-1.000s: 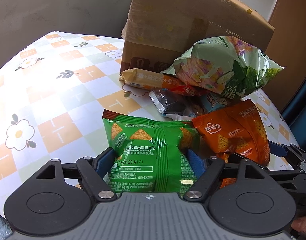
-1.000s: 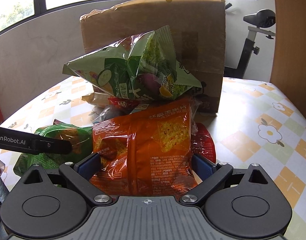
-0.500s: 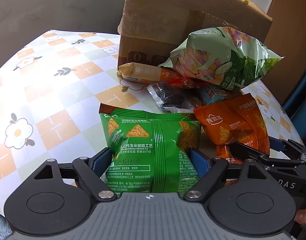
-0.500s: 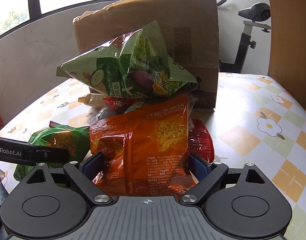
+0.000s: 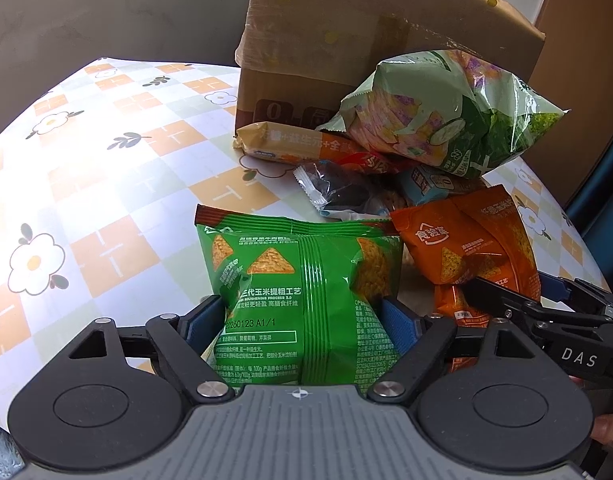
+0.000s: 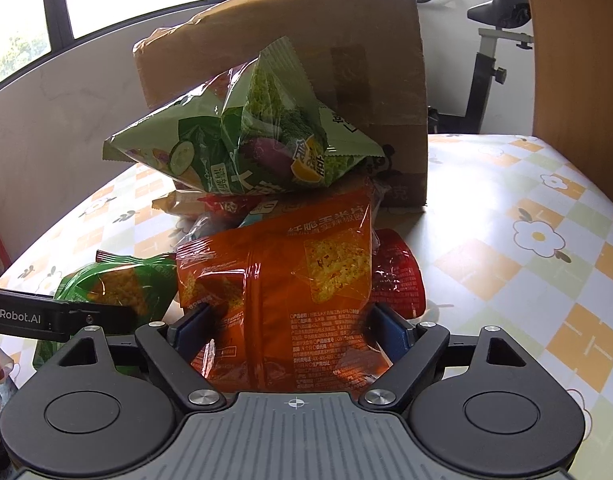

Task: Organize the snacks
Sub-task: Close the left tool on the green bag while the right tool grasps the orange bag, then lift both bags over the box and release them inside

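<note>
**Operator:** Fingers first. My left gripper has its blue pads pressed into both sides of the green chip bag; the foil dents at each pad, so I call that held. My right gripper has just been closing. Its jaws stood clear of the orange chip bag a second ago; now the pads meet the bag's sides and the film crinkles there. Held, I judge, though lightly.

**Second:** What does that buy us?

**Operator:** One bag in each hand, both pinched at the near end. I judge both are ready to lift out of the pile. Neither hand has shifted much otherwise.

**Second:** Orientation?

**Operator:** Green bag: long axis runs near to far along my left fingers, crimped top seam at the far end, printed back face up. Orange bag: same story, long axis near to far, top edge pointing far toward the cardboard box. It sits just right of the green bag and leans up against the pile.

**Second:** And beyond?

**Operator:** The pale vegetable-crisp bag rests on top of the heap, against the box. A red packet lies just right of the orange bag. Everything sits on the flowered tablecloth. I'd guess a careless pull on the orange bag could disturb that top bag.
</note>
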Available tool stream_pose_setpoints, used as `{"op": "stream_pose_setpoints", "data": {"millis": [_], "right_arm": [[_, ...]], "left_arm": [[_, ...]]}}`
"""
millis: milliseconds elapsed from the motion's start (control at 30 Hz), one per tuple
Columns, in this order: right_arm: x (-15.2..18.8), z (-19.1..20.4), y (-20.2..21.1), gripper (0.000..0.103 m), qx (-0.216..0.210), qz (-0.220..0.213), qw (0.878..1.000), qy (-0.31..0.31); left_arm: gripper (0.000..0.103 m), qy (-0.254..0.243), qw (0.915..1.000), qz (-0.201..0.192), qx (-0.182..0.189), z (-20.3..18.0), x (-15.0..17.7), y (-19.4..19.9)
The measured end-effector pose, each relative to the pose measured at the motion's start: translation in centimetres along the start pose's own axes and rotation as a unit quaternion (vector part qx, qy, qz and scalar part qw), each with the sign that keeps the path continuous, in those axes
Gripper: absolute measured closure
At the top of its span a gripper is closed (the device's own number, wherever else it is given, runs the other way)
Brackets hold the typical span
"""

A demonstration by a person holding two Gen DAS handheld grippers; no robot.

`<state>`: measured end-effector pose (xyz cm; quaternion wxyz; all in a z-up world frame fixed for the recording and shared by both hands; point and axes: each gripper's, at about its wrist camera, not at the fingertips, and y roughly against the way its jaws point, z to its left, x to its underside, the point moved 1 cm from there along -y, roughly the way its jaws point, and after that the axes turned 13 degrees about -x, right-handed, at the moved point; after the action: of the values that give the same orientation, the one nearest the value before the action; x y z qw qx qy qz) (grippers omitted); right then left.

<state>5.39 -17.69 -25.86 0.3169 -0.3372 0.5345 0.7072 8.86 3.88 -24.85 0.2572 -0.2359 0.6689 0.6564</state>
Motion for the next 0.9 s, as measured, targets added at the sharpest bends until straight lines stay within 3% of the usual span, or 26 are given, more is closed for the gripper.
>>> {"op": "stream_pose_setpoints", "data": {"millis": [67,133,200,367,733,900], "right_arm": [[-0.2,0.1,0.2,0.032,-0.004,-0.001,1.0,0.002],[-0.4,0.0,0.7,0.048,-0.005,-0.004,1.0,-0.001],[-0.7,-0.3,1.1,0.051,0.002,-0.006,1.0,-0.008],[-1.4,-1.3,2.7,0.053,0.01,-0.031,0.999,-0.04],[-2.6,-4.2,5.7,0.053,0.069,-0.051,0.993,-0.077],[-4.3,-5.3,7.9,0.053,0.092,-0.086,0.99,-0.066]], "left_arm": [[0.022,0.003,1.0,-0.006,0.003,0.1,0.0,0.3],[0.025,0.007,0.9999,-0.014,0.004,0.3,0.0,0.6],[0.028,0.013,0.9998,-0.018,-0.002,0.4,-0.1,0.8],[0.029,0.04,0.9989,-0.024,-0.012,1.5,-0.3,1.3],[0.029,0.104,0.9921,-0.049,-0.05,5.4,-1.9,2.9],[0.029,0.121,0.986,-0.09,-0.072,7.6,-4.3,4.9]]}}
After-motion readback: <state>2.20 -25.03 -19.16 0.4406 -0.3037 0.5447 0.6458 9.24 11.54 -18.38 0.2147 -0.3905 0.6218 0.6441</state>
